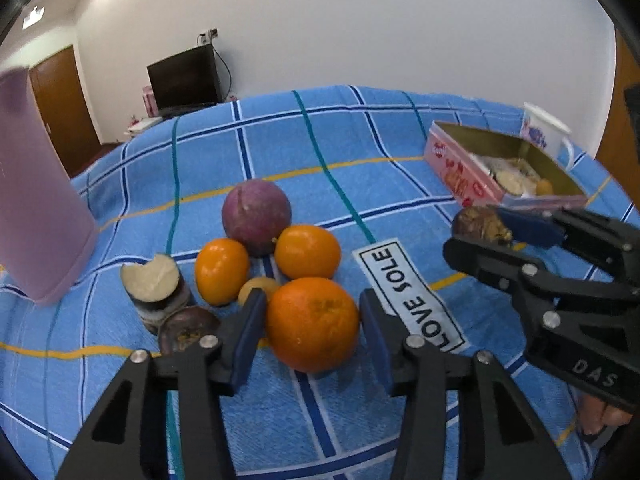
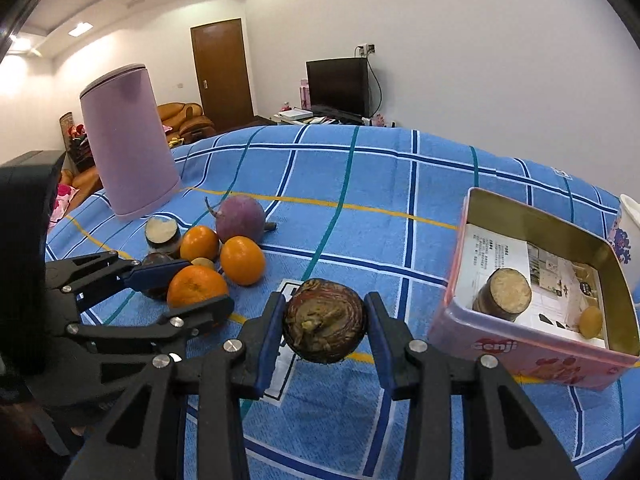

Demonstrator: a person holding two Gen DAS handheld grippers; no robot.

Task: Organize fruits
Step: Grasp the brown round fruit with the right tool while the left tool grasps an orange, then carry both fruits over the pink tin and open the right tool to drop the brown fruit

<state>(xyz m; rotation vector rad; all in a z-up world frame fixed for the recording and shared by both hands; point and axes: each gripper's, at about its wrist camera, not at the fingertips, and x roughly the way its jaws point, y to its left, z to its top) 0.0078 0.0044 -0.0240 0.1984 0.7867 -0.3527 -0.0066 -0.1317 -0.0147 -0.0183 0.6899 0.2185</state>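
My left gripper (image 1: pixel 311 304) is shut on a big orange (image 1: pixel 312 324) that rests on the blue checked cloth (image 1: pixel 360 152); both pads touch its sides. Behind it lie two small oranges (image 1: pixel 222 270), a purple round fruit (image 1: pixel 256 214), a small yellow fruit (image 1: pixel 258 286), a cut root piece (image 1: pixel 154 284) and a dark round fruit (image 1: pixel 188 330). My right gripper (image 2: pixel 326 308) is shut on a brown round fruit (image 2: pixel 324 326), held above the cloth left of the pink tin box (image 2: pixel 520 344). The box holds a cut stub (image 2: pixel 506 294) and a small yellow fruit (image 2: pixel 591 322).
A tall lilac container (image 2: pixel 128 140) stands at the back left of the fruit pile. A white mug (image 1: pixel 546 132) sits behind the tin box. A "LOVE SOLE" label (image 1: pixel 412 292) is sewn on the cloth between the two grippers.
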